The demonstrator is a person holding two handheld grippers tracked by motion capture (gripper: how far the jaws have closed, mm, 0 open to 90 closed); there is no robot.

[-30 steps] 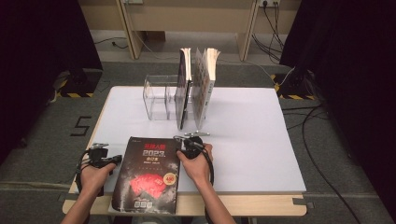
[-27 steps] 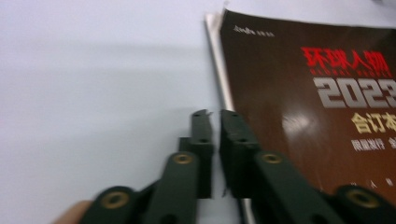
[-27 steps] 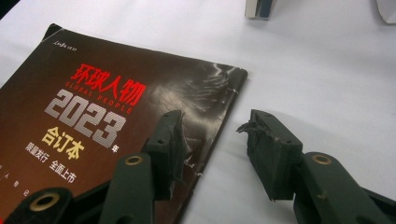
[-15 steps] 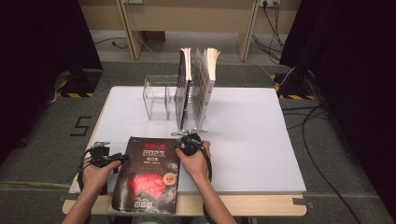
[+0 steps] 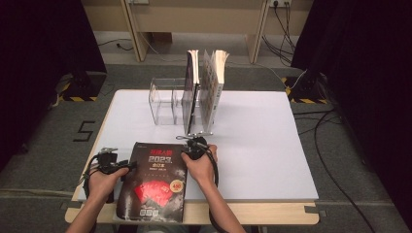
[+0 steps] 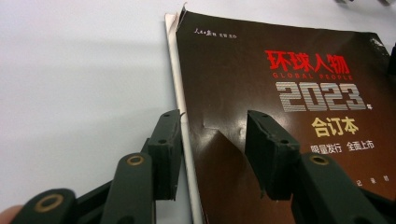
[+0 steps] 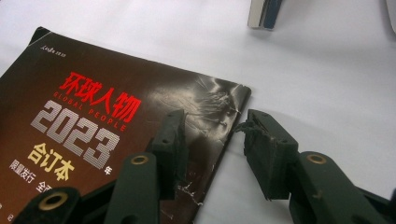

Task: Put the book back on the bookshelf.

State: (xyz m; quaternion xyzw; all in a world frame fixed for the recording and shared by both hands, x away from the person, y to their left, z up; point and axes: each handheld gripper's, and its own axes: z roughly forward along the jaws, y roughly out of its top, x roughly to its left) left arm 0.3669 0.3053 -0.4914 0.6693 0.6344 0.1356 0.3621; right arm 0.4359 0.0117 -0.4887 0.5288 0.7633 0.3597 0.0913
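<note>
1. Both grippers sit at the book's (image 5: 156, 182) sides in the high view: left gripper (image 5: 127, 166) at its spine edge, right gripper (image 5: 187, 150) at its far corner. The book lies flat at the table's (image 5: 252, 145) near edge, with the clear rack (image 5: 167, 102) of upright books beyond.
2. Left gripper view: the jaws have just been opening and straddle the spine (image 6: 184, 140), not pressing.
3. Right gripper view: the jaws have been closing, half-wide astride the cover's edge (image 7: 229, 140). Likely next: pinch, then lift level.
</note>
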